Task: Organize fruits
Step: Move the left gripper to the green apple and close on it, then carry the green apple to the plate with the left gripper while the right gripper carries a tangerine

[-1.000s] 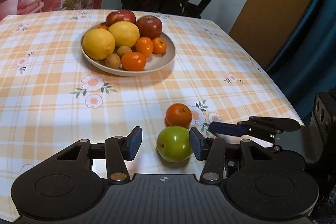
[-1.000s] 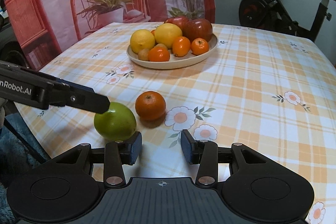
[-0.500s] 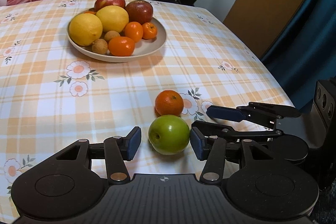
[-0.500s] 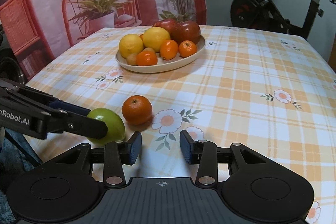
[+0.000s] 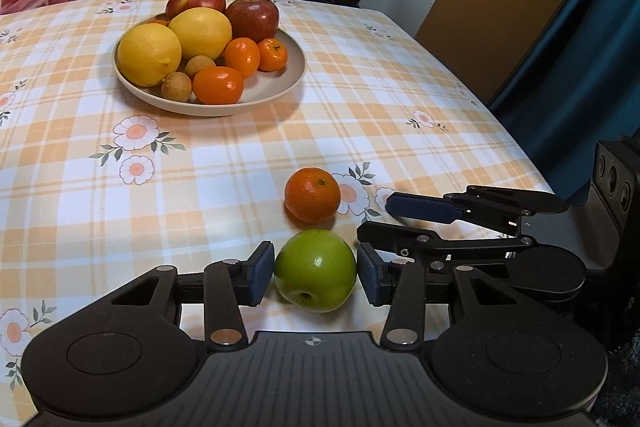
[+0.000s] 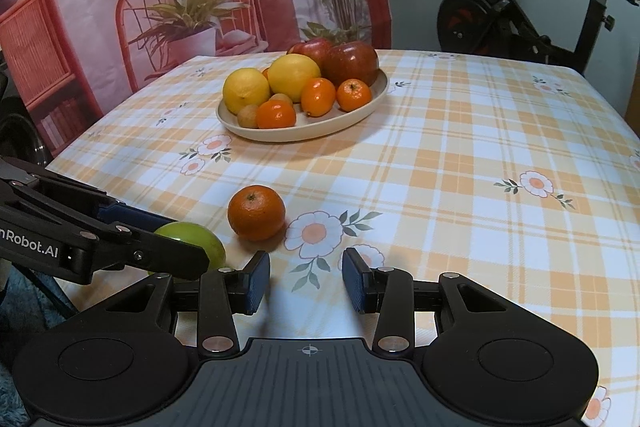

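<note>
Now my left gripper [image 5: 315,273] has its jaws closing around the green apple [image 5: 315,270]; half a second ago they stood wider, and now both pads sit just beside its skin, with contact not certain. My right gripper [image 6: 306,281] keeps its jaws apart over bare cloth, nothing between them. Just beyond the apple lies a tangerine [image 6: 256,212]. Farther off on the checked, flowered worktop [image 6: 480,147] stands the plate [image 6: 320,129] of fruit, with an exercise bike [image 6: 520,7] behind.
</note>
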Motion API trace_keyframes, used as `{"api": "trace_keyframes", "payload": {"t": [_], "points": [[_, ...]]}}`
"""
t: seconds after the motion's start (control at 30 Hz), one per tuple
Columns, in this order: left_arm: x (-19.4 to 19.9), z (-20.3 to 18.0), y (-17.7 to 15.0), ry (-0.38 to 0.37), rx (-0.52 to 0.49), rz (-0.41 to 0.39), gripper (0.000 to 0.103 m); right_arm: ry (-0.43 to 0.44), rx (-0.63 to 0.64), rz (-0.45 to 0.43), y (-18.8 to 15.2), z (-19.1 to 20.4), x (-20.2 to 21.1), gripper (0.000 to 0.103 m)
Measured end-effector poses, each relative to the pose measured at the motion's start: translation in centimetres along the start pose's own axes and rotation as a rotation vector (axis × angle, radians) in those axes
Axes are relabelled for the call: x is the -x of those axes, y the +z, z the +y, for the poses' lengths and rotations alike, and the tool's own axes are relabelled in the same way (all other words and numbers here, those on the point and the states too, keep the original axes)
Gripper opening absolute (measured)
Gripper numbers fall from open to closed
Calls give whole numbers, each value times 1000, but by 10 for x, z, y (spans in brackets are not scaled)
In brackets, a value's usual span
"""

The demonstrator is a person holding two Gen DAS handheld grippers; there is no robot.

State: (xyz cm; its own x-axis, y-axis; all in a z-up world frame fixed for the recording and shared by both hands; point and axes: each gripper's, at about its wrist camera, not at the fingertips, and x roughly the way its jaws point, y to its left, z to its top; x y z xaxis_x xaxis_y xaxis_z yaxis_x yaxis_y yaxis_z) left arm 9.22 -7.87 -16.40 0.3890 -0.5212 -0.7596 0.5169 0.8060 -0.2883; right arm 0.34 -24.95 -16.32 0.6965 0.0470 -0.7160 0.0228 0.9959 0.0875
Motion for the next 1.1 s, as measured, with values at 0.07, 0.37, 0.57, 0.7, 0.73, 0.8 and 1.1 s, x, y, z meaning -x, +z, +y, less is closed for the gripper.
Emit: {"api": "trace_keyframes", "payload": {"t": [0.07, 0.37, 0.57, 0.7, 0.73, 0.8, 1.1], "points": [[1, 2, 0, 13, 9, -2, 48, -1, 0, -1, 0, 0, 0, 38], [18, 26, 8, 96, 110, -86, 48, 26, 45, -9, 4, 9, -4, 39], [24, 34, 13, 149, 142, -138, 48, 52, 81, -28, 17, 17, -12, 40], [25, 37, 15, 166, 146, -154, 48, 78, 110, -16, 24, 23, -24, 40], [25, 37, 15, 167, 148, -156, 48, 80, 119, -9, 25, 24, -27, 40], [24, 39, 15, 169, 152, -158, 48, 86, 133, 8, 25, 27, -33, 40], [23, 44, 15, 165, 158, -162, 48, 102, 111, 16, 28, 23, -39, 35]]}}
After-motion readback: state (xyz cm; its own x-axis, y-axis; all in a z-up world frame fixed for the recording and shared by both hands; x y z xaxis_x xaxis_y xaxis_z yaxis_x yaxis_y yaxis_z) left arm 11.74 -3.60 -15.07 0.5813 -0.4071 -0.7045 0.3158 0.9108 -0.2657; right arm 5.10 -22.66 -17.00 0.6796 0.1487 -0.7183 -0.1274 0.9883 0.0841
